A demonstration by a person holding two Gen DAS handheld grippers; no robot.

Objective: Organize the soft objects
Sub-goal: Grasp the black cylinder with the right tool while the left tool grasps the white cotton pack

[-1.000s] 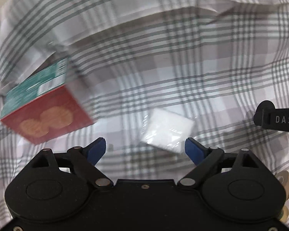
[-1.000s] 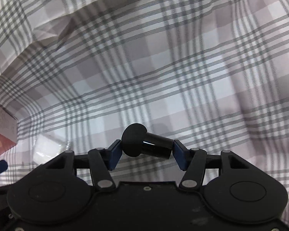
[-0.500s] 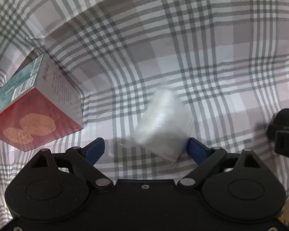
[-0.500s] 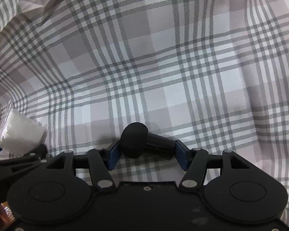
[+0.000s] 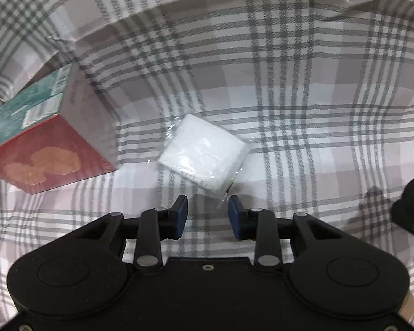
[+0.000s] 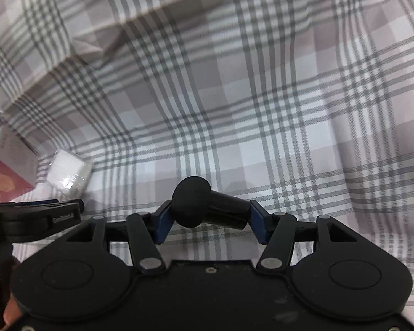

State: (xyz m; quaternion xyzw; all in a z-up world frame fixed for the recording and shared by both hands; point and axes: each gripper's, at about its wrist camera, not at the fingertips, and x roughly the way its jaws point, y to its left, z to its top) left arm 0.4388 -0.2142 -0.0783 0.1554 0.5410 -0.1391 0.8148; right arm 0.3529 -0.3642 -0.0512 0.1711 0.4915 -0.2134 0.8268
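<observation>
A white plastic-wrapped soft pack [image 5: 204, 155] is seen at the centre of the left wrist frame on the plaid cloth [image 5: 303, 110], just beyond the partly parted, empty fingers of the left gripper [image 5: 207, 215], with a red and teal box [image 5: 45, 140] beside it at left. In the right wrist frame, a black cylindrical object [image 6: 209, 206], possibly a small bottle, is clamped between the fingers of the right gripper [image 6: 210, 222].

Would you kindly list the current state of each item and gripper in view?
White packet: plastic-wrapped, lying flat, ungripped.
Red box: closed, resting on the plaid cloth.
Left gripper: partly open, empty.
Right gripper: shut on black cylinder.
</observation>
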